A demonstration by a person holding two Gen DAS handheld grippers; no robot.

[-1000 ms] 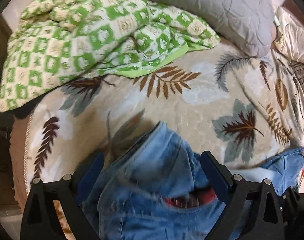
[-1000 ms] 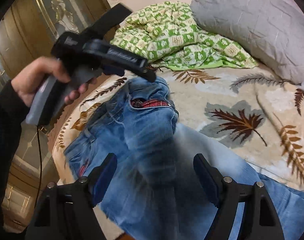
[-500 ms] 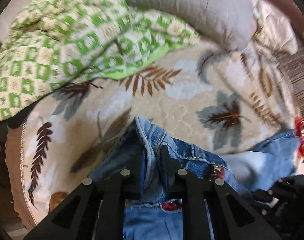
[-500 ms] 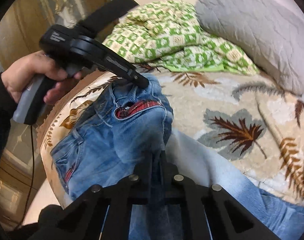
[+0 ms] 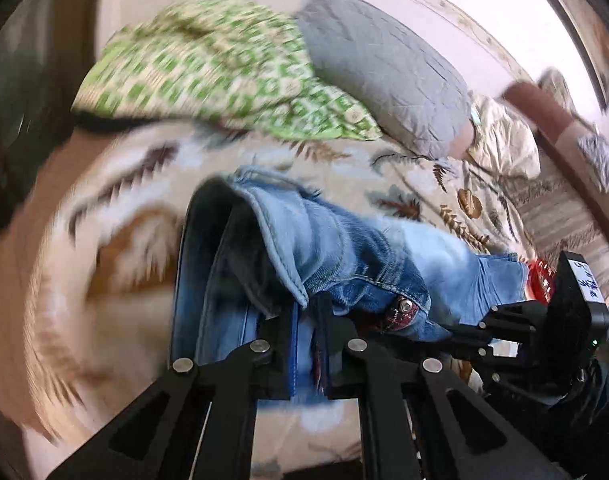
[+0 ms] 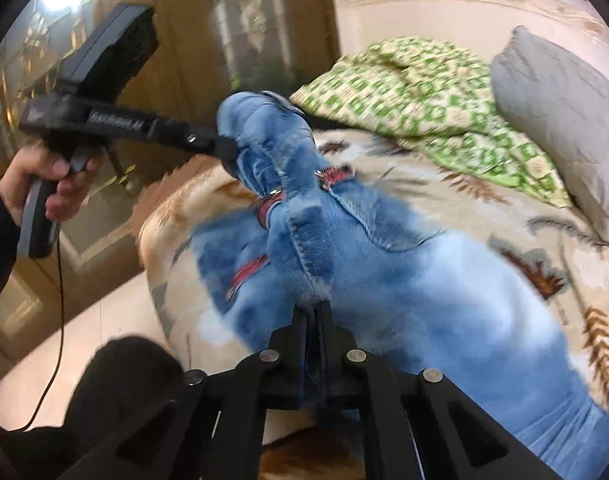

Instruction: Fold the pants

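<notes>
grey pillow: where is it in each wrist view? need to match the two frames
Left wrist: the grey pillow sits upper centre-right, just right of the green checked blanket.
Right wrist: the grey pillow lies at the far right edge, again right of the green checked blanket.
Shared landmark: the blanket's green corner, which touches the pillow in both views, behind the jeans.

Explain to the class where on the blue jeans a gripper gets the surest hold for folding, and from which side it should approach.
Grip the jeans at the thick waistband edge, coming in from the near, open edge of the bed. Its stitched hem gives a firm ridge, and both the left gripper and right gripper are shut on it there.
</notes>
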